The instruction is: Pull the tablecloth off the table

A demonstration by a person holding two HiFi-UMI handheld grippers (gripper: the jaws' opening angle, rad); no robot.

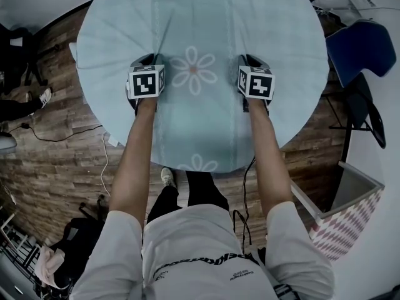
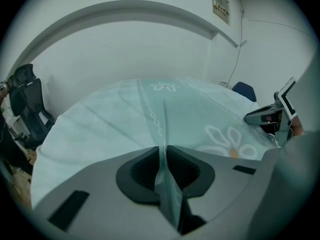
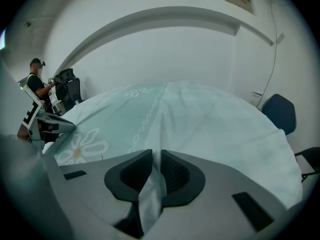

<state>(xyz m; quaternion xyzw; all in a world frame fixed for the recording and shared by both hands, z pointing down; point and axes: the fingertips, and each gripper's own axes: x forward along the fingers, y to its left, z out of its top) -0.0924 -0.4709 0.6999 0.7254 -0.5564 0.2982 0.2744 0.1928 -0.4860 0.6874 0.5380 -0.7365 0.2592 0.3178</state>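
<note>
The tablecloth lies spread over the whole round table. The left gripper is clamped on a thin raised fold of it just left of the flower print, and the right gripper is clamped on another fold just right of it. Both pinches look shallow, so a sharp tug could slip a fold free, and one side lagging would likely skew the cloth across the table's edge.
</note>
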